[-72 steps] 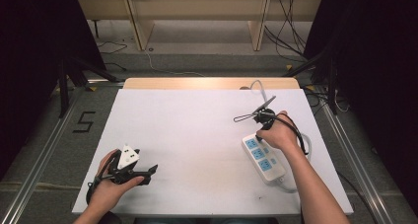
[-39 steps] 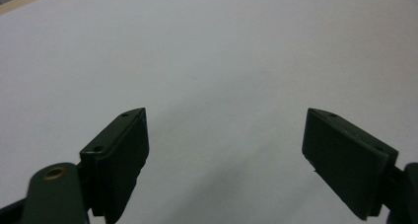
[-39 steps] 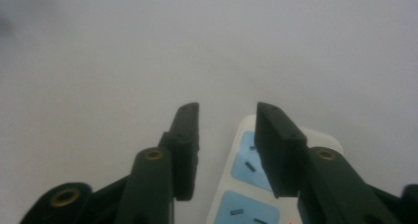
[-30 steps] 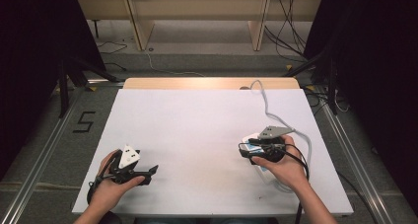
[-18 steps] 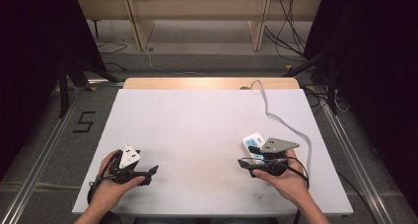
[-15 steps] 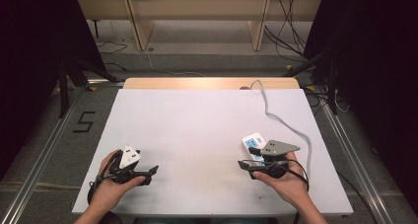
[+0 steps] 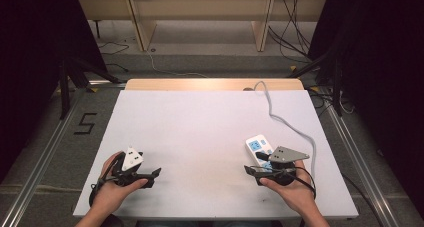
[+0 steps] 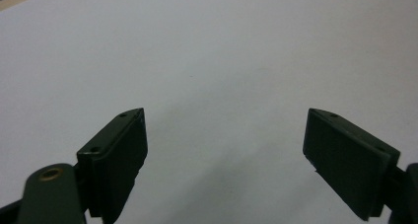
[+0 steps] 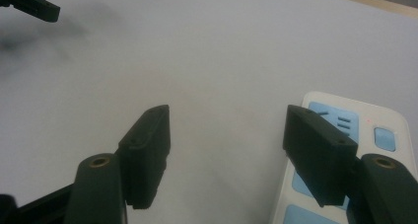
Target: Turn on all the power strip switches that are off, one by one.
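The right gripper (image 7: 252, 170) has drawn back from the far side of the power strip (image 7: 261, 152) to its near end and now rests low on the tabletop (image 7: 200, 132), jaws spread and holding nothing; the strip lies just beyond and to its right, touching no jaw. The left gripper (image 7: 152, 173) stays parked well apart, jaws likewise spread; I judge the strip released.

- We hold our left gripper (image 7: 150, 174) low near the table's (image 7: 200, 132) near-left corner, jaws wide apart and empty.
- Our right gripper (image 7: 252, 170) rests near the table's near-right corner, jaws also spread, gripping nothing.
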Demonstrator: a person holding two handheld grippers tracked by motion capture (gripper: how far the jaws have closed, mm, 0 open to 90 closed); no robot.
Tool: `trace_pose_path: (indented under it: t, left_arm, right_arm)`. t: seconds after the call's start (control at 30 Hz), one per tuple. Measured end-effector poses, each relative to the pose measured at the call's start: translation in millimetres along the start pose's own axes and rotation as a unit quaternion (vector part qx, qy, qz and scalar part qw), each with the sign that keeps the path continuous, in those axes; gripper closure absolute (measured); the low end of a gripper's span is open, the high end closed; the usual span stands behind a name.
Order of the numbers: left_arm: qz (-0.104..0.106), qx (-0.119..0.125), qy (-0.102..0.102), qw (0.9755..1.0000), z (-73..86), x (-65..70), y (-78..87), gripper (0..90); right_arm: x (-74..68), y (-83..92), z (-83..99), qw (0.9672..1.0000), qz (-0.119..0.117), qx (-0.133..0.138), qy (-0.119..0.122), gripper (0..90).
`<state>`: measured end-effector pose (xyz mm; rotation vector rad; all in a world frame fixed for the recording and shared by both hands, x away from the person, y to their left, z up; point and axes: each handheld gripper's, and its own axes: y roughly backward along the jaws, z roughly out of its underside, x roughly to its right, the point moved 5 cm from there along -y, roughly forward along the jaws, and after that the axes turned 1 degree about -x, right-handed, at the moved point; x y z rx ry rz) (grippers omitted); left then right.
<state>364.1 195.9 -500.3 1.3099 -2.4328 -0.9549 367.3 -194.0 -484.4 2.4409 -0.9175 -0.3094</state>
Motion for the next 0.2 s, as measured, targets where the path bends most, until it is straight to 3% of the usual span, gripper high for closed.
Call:
trace_pose_path:
  t: [0.2]
  left_arm:
    - [0.001,-0.002,0.002,1.0000,0.0,0.6,-1.6,16.8]
  right_arm:
    - [1.1,1.2,-0.4,1.0000,0.002,0.006,-0.004,35.6]
